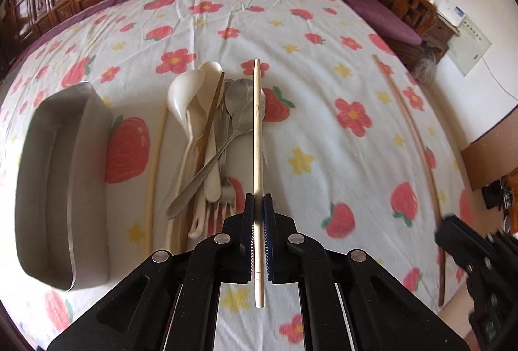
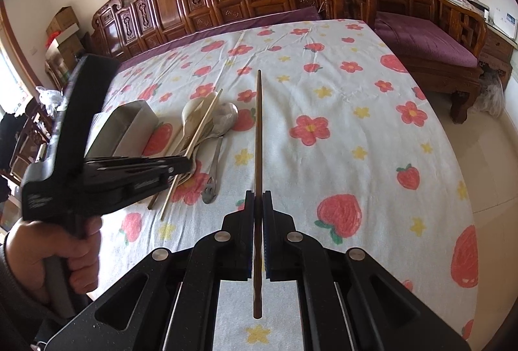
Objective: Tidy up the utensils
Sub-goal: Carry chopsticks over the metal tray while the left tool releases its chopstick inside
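Note:
My left gripper (image 1: 258, 200) is shut on a pale wooden chopstick (image 1: 257, 130), held above the table and pointing forward. My right gripper (image 2: 258, 197) is shut on a dark brown chopstick (image 2: 258, 137), also held above the table. In the left wrist view the dark chopstick (image 1: 417, 150) and the right gripper (image 1: 453, 231) show blurred at the right. A pile of utensils (image 1: 207, 137) lies on the cloth: white spoons, metal spoons, a fork, chopsticks. A grey metal container (image 1: 61, 176) stands left of the pile. From the right wrist view, the left gripper (image 2: 184, 164) hangs over the pile (image 2: 207, 130).
The table wears a white cloth with strawberries and flowers (image 2: 340, 130). Carved wooden benches with purple cushions (image 2: 424, 40) stand behind and to the right. The table's right edge (image 2: 466, 189) drops to a tiled floor.

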